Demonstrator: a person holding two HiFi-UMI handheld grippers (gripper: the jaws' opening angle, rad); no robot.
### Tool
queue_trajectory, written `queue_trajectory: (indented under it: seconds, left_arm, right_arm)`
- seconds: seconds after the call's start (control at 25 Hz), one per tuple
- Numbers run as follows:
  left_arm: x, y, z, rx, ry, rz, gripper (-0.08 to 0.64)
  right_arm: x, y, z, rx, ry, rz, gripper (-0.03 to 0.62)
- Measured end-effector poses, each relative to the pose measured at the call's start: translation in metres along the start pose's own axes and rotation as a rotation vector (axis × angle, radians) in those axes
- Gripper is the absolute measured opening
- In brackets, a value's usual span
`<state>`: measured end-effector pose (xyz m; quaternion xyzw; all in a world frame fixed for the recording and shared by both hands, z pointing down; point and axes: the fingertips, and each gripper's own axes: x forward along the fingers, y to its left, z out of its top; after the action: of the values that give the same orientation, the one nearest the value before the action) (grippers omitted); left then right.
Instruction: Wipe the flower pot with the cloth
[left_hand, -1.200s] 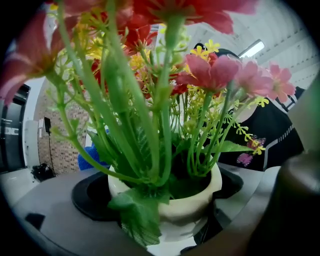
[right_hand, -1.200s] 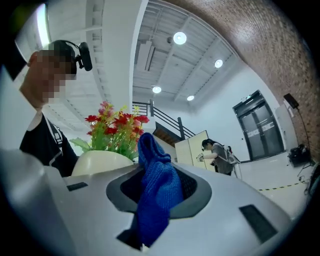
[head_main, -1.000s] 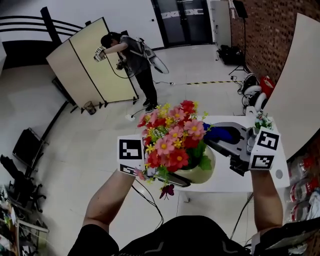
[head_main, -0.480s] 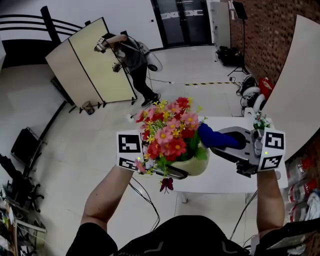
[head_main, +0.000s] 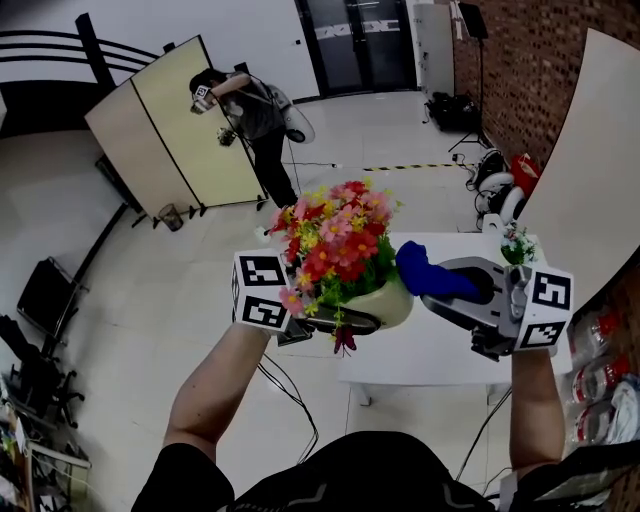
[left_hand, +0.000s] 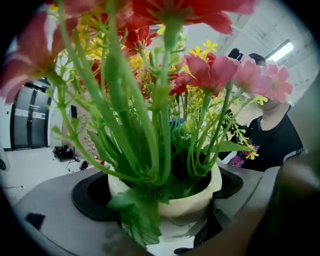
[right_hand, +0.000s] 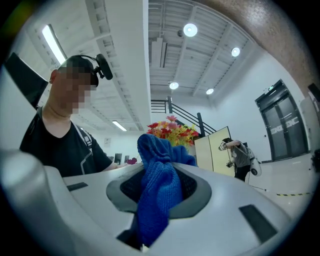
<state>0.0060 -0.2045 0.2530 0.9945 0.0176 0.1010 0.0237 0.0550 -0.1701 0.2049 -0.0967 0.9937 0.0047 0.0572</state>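
Observation:
A cream flower pot (head_main: 385, 306) full of red, pink and yellow artificial flowers (head_main: 335, 240) is held up above the white table (head_main: 420, 350). My left gripper (head_main: 335, 322) is shut on the pot, its jaws on either side of the cream rim (left_hand: 192, 200). My right gripper (head_main: 450, 290) is shut on a blue cloth (head_main: 425, 272), which bulges out between the jaws (right_hand: 160, 192). The cloth sits just right of the pot, touching or nearly touching its side. The pot's lower part is hidden by the flowers and my left gripper.
A small white pot with tiny flowers (head_main: 516, 245) stands at the table's far right. A beige folding screen (head_main: 165, 135) and a person (head_main: 255, 115) are on the floor beyond. A brick wall (head_main: 530, 70) rises at right. Cables and gear lie near it.
The pot and my left gripper have risen and shifted slightly left. My right gripper with the cloth has followed toward the pot. The distant person has moved a little.

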Motion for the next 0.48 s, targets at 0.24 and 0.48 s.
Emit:
queue_trajectory:
  seconds: [0.24,0.48]
  left_arm:
    - [-0.002,0.013,0.009,-0.051,-0.029,0.060,0.546]
    - [-0.011,0.025,0.035,-0.053,-0.046,0.115,0.546]
  right_arm:
    - [-0.027,0.004,0.009,0.047,-0.180,-0.132,0.080]
    - [-0.037,0.018,0.000,0.107,-0.298,-0.205,0.080]
